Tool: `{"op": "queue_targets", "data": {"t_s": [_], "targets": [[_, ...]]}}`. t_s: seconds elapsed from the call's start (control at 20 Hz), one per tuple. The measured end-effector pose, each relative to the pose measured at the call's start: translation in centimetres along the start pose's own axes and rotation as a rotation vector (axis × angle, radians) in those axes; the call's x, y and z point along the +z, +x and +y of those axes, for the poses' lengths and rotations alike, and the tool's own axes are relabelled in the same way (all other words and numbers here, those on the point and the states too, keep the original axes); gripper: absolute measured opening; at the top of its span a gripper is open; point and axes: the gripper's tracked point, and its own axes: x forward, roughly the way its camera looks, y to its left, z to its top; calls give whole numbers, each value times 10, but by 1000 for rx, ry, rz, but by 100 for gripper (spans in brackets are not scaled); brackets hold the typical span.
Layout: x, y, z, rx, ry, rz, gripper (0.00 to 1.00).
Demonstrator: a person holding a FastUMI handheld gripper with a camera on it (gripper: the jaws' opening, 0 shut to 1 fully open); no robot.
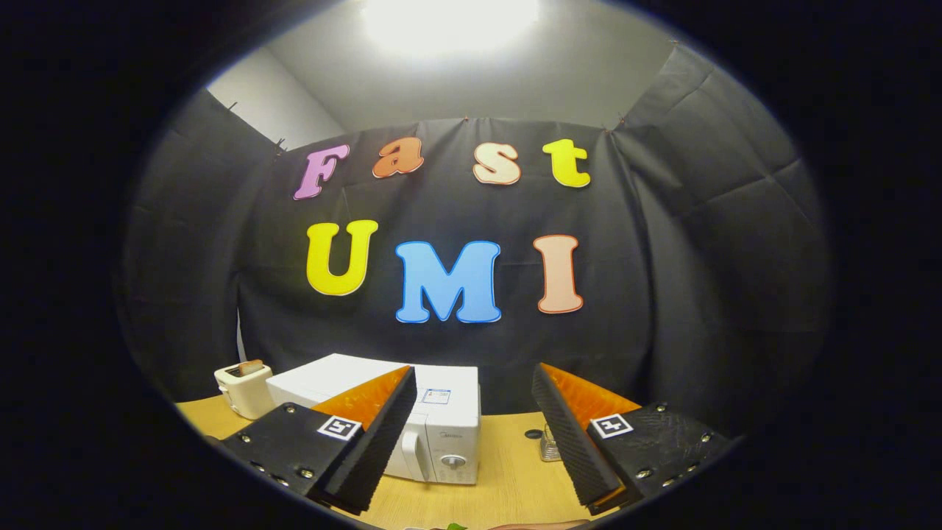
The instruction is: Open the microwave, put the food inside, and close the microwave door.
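The gripper (471, 427) hangs wide open and empty above the tabletop (508, 478), the shut microwave (434, 427) just beyond its fingers toward the back edge (toaster (243, 386) beside it) — a careless approach could miss the door handle (412, 449).

White microwave (441, 434) (cream toaster (244, 389)), tan table (508, 478)

looks to us like a staged booth, not a real kitchen: black cloth wall (662, 280) pinned up around a wooden table (508, 471), plain pale wall (471, 81) and a ceiling light (449, 22) above it. we spot kitchen props, a white microwave (434, 427) and a toaster (243, 386).
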Motion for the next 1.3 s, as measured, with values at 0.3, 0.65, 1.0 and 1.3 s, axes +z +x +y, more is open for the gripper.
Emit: {"op": "queue_targets", "data": {"t_s": [0.3,0.65,1.0,1.3], "targets": [[-11,3,6,32,48,42,98],[-36,12,36,61,29,50,98],[-99,41,69,45,30,72,98],[-157,66,92,54,9,187,98]]}}
